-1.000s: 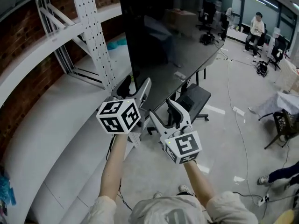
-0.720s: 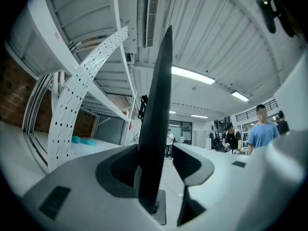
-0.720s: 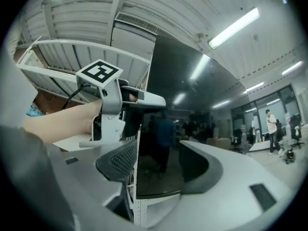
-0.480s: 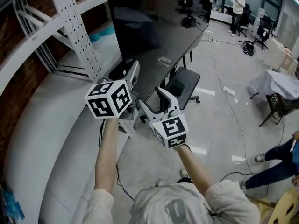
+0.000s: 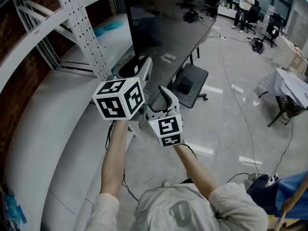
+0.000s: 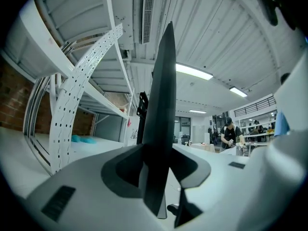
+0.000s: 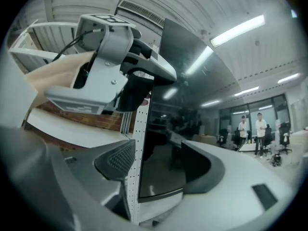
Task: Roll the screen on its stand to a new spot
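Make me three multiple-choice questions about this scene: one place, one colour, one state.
1. In the head view, the perforated upright stands where?
A) left of the screen
B) right of it
C) flat on the floor
2. The wall behind the shelving is
A) green
B) red brick
C) yellow
3. The screen is
A) showing a bright picture
B) draped with cloth
C) dark, mirroring the room
Answers: 1 A, the upright rises by the screen's left edge; 2 B, brick courses show at the far left; 3 C, room reflections show on its black face.
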The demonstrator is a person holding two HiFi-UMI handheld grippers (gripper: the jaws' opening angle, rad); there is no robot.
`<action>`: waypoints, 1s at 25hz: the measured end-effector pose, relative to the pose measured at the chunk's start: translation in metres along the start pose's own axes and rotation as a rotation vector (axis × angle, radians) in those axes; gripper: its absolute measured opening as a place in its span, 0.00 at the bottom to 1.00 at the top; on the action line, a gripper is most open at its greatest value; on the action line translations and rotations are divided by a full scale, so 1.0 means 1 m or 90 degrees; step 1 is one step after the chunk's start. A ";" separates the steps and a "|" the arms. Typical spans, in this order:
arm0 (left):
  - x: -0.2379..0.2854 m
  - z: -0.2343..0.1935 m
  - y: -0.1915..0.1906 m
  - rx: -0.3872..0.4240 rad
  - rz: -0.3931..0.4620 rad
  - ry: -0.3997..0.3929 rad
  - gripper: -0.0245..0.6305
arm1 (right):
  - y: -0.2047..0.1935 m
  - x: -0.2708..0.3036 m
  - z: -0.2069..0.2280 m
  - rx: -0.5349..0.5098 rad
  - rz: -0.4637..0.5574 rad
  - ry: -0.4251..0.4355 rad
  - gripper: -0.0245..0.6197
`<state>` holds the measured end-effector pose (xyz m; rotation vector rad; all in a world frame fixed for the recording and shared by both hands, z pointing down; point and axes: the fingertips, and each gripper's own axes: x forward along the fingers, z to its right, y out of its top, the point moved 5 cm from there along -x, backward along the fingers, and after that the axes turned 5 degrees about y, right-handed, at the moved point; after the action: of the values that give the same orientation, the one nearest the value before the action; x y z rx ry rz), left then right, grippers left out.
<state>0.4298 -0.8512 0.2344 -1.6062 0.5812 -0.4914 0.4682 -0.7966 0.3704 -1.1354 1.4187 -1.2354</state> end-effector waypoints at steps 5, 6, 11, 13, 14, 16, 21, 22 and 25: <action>-0.009 0.004 0.000 0.003 -0.023 -0.035 0.30 | -0.010 0.012 -0.004 -0.020 0.002 -0.042 0.47; -0.012 0.004 0.000 0.002 -0.026 -0.041 0.30 | -0.010 0.015 -0.005 -0.032 0.007 -0.052 0.47; -0.027 0.014 0.001 0.005 -0.032 -0.069 0.30 | 0.001 0.010 -0.011 -0.038 0.063 -0.144 0.47; -0.033 0.017 0.001 0.008 -0.034 -0.081 0.30 | 0.005 0.006 -0.011 -0.022 0.070 -0.160 0.47; -0.036 0.018 0.002 0.008 -0.034 -0.084 0.30 | 0.006 0.004 -0.013 -0.017 0.072 -0.162 0.47; -0.041 0.019 0.003 0.006 -0.029 -0.086 0.31 | 0.008 0.000 -0.017 -0.014 0.070 -0.165 0.47; -0.050 0.028 0.004 0.012 -0.019 -0.087 0.31 | 0.012 -0.012 -0.021 -0.009 0.055 -0.172 0.44; -0.052 0.030 0.003 0.014 -0.019 -0.088 0.31 | 0.012 -0.015 -0.022 -0.008 0.052 -0.171 0.43; -0.059 0.038 0.003 0.020 -0.016 -0.095 0.32 | 0.014 -0.026 -0.023 -0.005 0.052 -0.167 0.42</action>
<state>0.4074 -0.7848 0.2281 -1.6056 0.4395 -0.3927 0.4492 -0.7664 0.3600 -1.1853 1.2596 -0.9840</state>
